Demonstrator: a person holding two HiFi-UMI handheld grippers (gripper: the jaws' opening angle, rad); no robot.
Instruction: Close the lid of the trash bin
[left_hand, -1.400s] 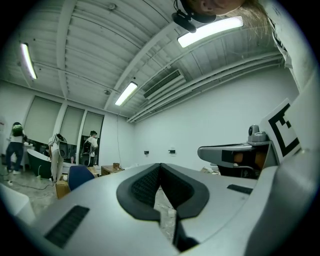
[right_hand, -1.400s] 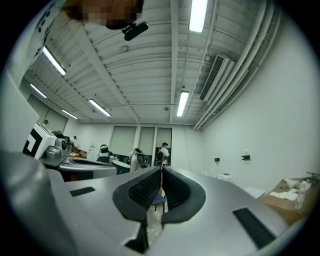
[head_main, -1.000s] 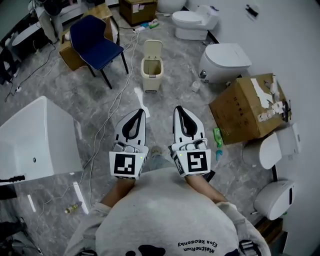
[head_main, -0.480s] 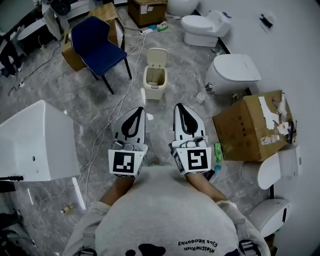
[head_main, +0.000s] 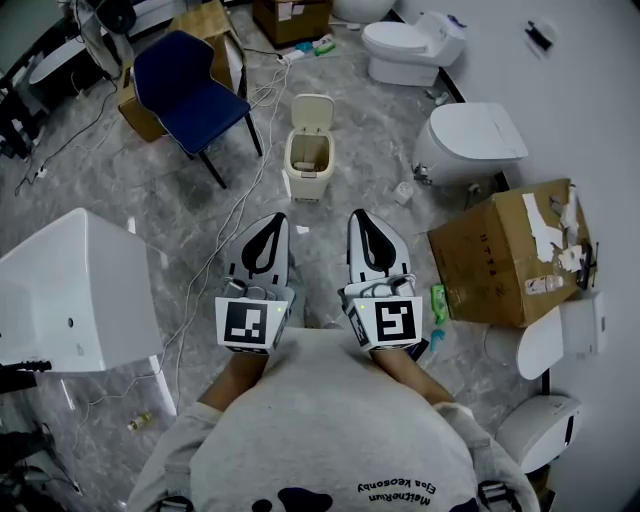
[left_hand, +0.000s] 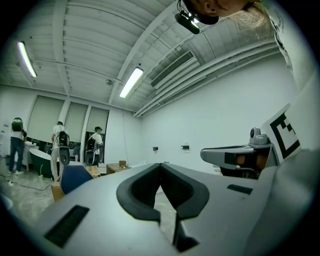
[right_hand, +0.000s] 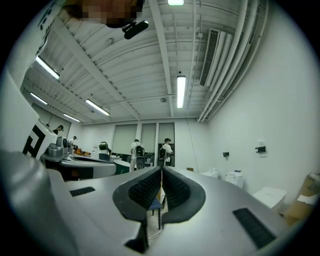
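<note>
Grippers level, side by side in front of you: left gripper (head_main: 279, 220) and right gripper (head_main: 358, 216), both pinched tight with nothing between the jaws. Bin (head_main: 306, 172) stands on the floor (head_main: 365, 135) ahead of the 2 tips, well apart, lid (head_main: 313, 111) tipped up and open. Only your head view shows it; the gripper views catch the ceiling and people (right_hand: 136, 153) at the room's far end.
</note>
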